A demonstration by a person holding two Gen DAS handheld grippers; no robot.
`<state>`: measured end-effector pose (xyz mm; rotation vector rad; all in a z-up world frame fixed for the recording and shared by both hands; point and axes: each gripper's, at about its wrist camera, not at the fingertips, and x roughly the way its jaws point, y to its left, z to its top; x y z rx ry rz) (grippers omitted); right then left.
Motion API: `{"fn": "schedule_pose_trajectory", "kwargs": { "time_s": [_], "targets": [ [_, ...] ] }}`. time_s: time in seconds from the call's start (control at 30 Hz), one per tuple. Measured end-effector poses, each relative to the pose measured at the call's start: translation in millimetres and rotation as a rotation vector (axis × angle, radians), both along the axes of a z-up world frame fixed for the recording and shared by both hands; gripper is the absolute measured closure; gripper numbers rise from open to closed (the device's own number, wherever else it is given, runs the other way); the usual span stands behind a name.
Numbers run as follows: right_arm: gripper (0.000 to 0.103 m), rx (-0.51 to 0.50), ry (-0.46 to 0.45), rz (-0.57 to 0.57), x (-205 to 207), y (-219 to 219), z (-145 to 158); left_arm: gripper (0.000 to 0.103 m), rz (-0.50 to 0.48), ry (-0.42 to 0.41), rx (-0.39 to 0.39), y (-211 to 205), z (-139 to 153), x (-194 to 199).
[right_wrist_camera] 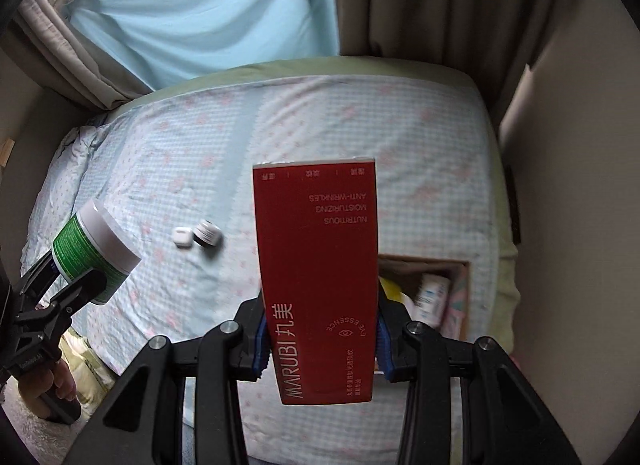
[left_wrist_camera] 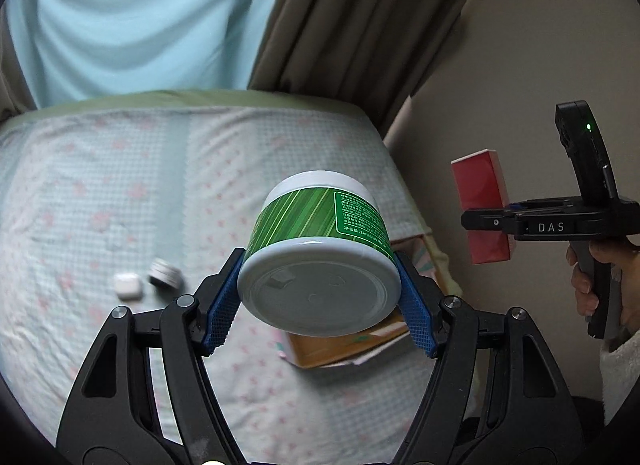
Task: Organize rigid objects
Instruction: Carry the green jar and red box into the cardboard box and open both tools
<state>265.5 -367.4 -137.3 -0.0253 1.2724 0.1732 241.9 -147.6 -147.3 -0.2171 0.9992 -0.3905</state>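
Above the bed [right_wrist_camera: 320, 137], the green jar [left_wrist_camera: 320, 241] sits clamped in the left gripper [left_wrist_camera: 320, 297]; the red box [right_wrist_camera: 320, 285] is pinched in the right gripper [right_wrist_camera: 320, 341]; both look mid-carry; next, I'd say, lowering each into the cardboard box [right_wrist_camera: 460, 265], clear of the earbud case [right_wrist_camera: 182, 234] and small jar [right_wrist_camera: 207, 232].

open bedspread [right_wrist_camera: 320, 125], small jar [right_wrist_camera: 207, 234] midway

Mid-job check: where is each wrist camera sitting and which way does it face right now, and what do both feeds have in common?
Left wrist: on the left tongs, angled down at the bed; clamps the green jar; right tongs and hand at right.
Right wrist: on the right tongs, facing steeply down; clamps the red box above the cardboard box; left tongs at left.
Shared: bed, white case, small jar.
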Motion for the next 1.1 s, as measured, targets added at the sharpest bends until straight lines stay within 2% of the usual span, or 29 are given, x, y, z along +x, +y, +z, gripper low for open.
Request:
{"fn": "schedule_pose_trajectory", "kwargs": {
  "time_s": [0.2, 0.4, 0.53, 0.73, 0.93, 1.1],
  "targets": [
    [0.065, 0.013, 0.063, -0.035, -11, -69, -39, 0.036, 0.023, 0.089, -0.010, -53, -48, -3],
    [0.065, 0.048, 0.141, -0.067, -3, -107, -100, 0.035, 0.016, 0.157, 0.048, -82, -99, 2],
    [0.065, 0.065, 0.178, -0.069, 1, -111, -139, 0.035, 0.006, 0.189, 0.103, -99, -134, 11],
    [0.065, 0.081, 0.187, -0.100, 3, -116, -181, 0.035, -0.012, 0.238, 0.174, -106, -181, 25],
    [0.065, 0.098, 0.170, -0.158, 0, -121, -201, 0.035, -0.066, 0.278, 0.261, -116, -212, 20],
    [0.065, 0.109, 0.182, -0.170, 0, -120, -217, 0.035, -0.111, 0.294, 0.310, -128, -224, 11]
  ]
}}
